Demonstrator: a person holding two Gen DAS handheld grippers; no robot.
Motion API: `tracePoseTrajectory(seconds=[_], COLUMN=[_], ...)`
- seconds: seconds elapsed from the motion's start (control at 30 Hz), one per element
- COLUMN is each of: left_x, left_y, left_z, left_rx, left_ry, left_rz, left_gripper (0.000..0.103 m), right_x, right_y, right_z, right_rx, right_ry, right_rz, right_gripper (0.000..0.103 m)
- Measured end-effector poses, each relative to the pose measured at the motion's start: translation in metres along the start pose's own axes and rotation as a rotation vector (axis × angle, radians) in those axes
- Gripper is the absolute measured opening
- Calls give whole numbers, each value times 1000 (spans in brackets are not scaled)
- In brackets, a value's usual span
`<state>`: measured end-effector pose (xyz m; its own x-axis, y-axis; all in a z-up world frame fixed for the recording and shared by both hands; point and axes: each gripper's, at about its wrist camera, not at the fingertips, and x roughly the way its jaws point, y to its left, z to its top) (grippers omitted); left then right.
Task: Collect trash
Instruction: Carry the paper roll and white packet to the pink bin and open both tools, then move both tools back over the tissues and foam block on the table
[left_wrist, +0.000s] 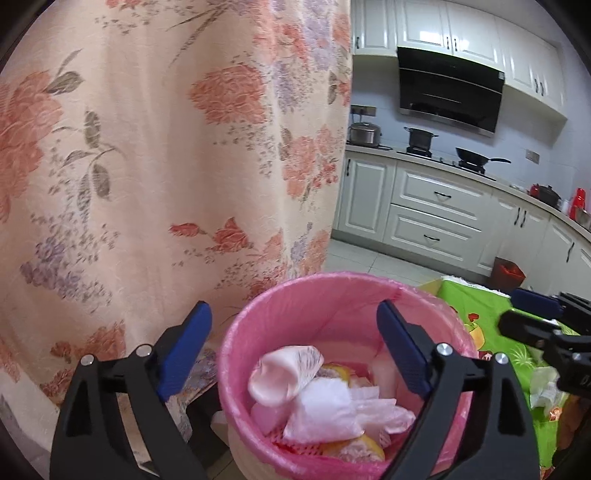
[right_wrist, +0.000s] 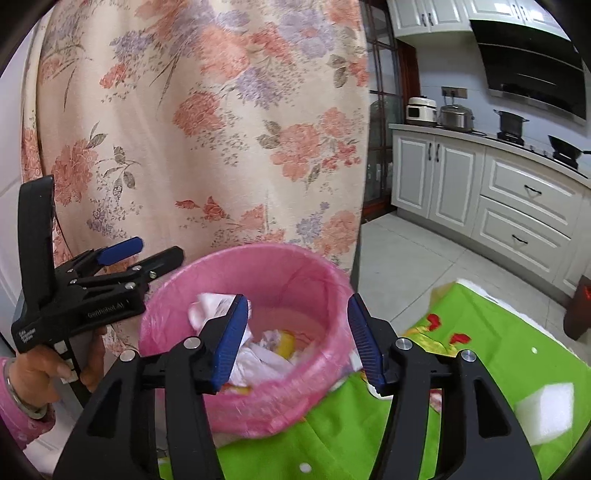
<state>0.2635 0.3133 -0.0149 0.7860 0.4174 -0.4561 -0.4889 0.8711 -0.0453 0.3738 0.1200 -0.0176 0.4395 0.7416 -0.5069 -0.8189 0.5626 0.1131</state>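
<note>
A bin with a pink liner (left_wrist: 332, 295) stands beside the green table; it also shows in the right wrist view (right_wrist: 295, 269). Inside lie crumpled white tissues (left_wrist: 332, 410), a pale pink wrapper (left_wrist: 280, 376) and yellow peel (left_wrist: 365, 446). My left gripper (left_wrist: 295, 350) is open and empty above the bin's near rim. My right gripper (right_wrist: 299, 339) is open and empty over the bin's near side. In the right wrist view the left gripper (right_wrist: 159, 254) shows at the left, held by a hand. In the left wrist view the right gripper (left_wrist: 517, 314) shows at the right.
A floral curtain (left_wrist: 166, 147) hangs right behind the bin. A green patterned tablecloth (right_wrist: 498, 350) carries a white foam block (right_wrist: 546, 413) and crumpled paper (left_wrist: 543, 387). White kitchen cabinets (left_wrist: 436, 210), a stove with pots and a red bin (left_wrist: 508, 273) stand beyond.
</note>
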Motion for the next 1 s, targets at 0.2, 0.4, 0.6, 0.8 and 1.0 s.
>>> tracePoseTrajectory(seconds=[0.2, 0.4, 0.6, 0.8, 1.0], left_x=[-31, -63, -86, -92, -95], left_y=[-6, -30, -70, -120, -150], left_z=[-16, -37, -66, -104, -121], left_rx=[-27, -20, 46, 118, 162], left_ry=[-27, -28, -24, 32, 57], left_rz=[32, -17, -80, -165, -220], left_gripper=[98, 98, 98, 98, 98], right_x=[-39, -79, -112, -128, -123], right_y=[-17, -32, -61, -86, -107], right_z=[-30, -72, -120, -149, -157], right_rx=[60, 126, 226, 275, 298], right_ry=[-9, 4, 38, 82, 108], right_rz=[-52, -128, -222, -310, -332], right_gripper=[54, 56, 58, 60, 64])
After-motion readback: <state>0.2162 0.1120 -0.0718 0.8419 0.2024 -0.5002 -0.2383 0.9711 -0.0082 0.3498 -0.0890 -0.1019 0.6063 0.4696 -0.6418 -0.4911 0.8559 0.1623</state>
